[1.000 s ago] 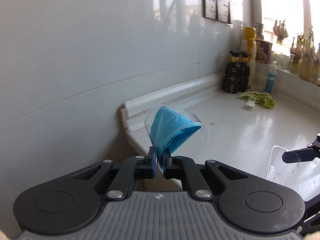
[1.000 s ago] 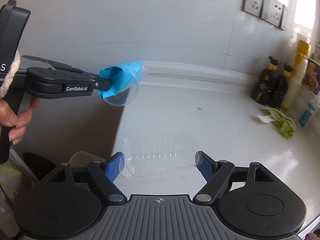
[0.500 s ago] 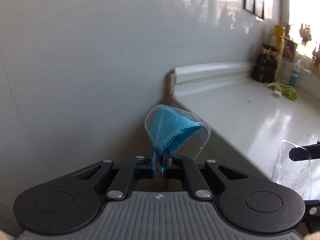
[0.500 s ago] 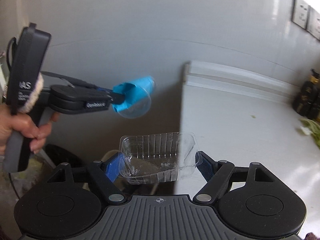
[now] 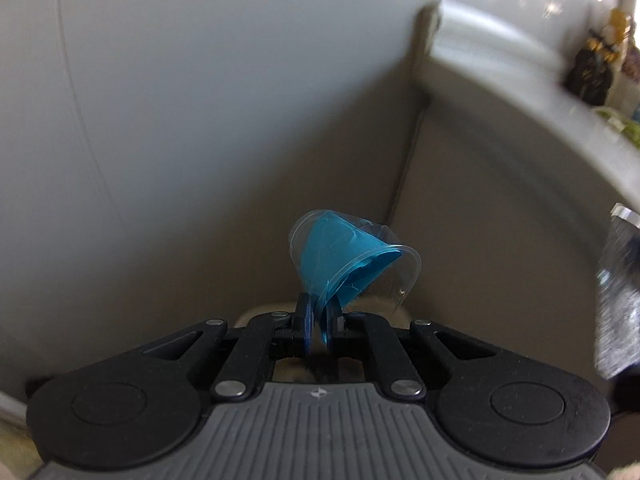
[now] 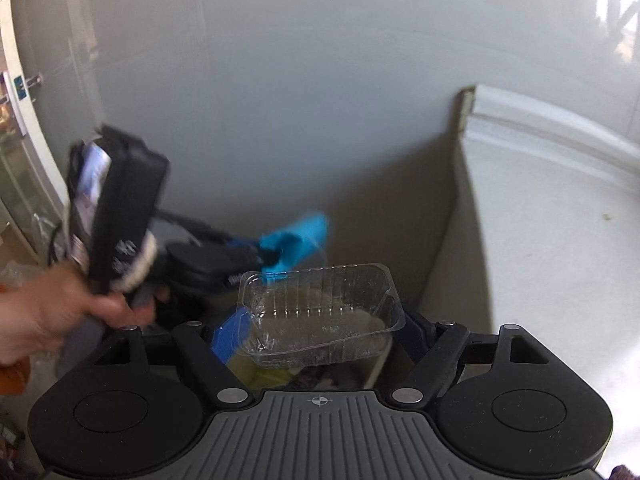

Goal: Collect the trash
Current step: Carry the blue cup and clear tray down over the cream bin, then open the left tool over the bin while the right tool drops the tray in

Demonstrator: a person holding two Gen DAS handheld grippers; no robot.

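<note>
Off the counter [image 6: 560,216] edge, above a bin only partly seen: left gripper [image 5: 318,330] pinched on blue-lined cup [image 5: 348,260]; right gripper [image 6: 324,330] wide, gripping clear tray [image 6: 320,312] lengthwise, nearer counter.

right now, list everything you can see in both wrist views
crushed cup: one, clear plastic with blue inside, pinched in the left gripper
plastic tray: one, clear, spanned by the right gripper
bin: one, contents partly seen, below the tray
countertop: one, white, on the right
wall: one, grey, behind
bottles: dark, blurred, number unclear, far end of the countertop
green scraps: blurred, beside the bottles
left gripper: one, black, shut on the cup
right gripper: one, black with blue pads, closed on the tray
hand: one, holding the left gripper's handle
</note>
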